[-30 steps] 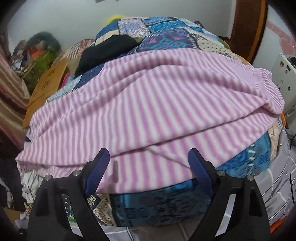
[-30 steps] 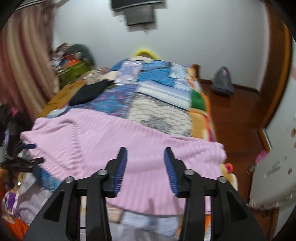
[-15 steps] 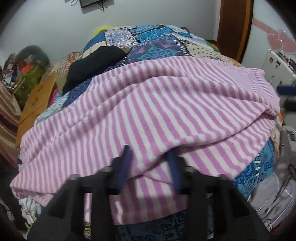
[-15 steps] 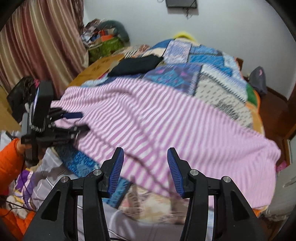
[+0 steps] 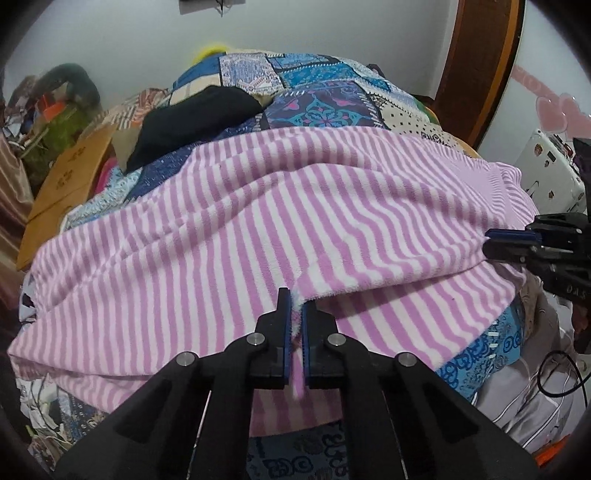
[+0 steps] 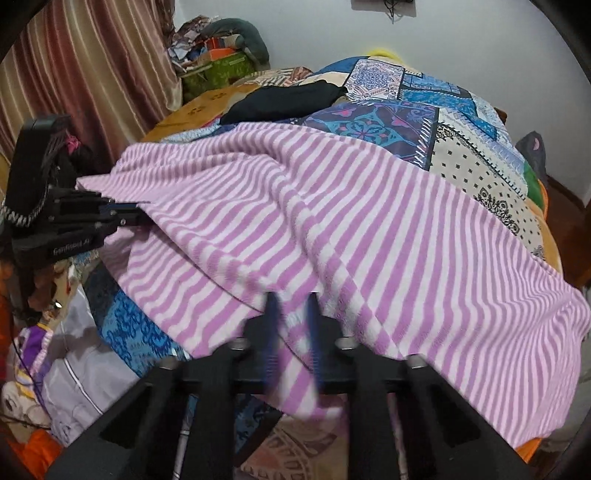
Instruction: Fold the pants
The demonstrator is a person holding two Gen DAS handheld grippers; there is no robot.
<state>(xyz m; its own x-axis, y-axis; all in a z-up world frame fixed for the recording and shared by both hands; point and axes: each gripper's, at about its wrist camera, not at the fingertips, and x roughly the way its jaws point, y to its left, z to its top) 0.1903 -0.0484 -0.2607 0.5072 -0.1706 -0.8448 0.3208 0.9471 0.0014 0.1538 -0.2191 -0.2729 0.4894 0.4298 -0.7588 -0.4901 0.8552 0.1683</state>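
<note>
Fleecy pink-striped pants [image 5: 295, 229], left gripper [image 5: 294, 306] pinching rumpled hem

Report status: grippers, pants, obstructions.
Left gripper shut on striped pants. Right gripper nearly shut on their near edge, blurred. Black garment lies beyond, apart.

- Right tongs [image 6: 292, 325]: blue fingers motion-blurred; whether they grip the striped pants [image 6: 332, 229] cannot be told.
- Pants: near hem hidden behind both tongs' bodies.
- Patchwork bed [image 5: 325, 107]: middle covered by pants.
- Wall fixture [image 5: 212, 3]: cut off at top edge.
</note>
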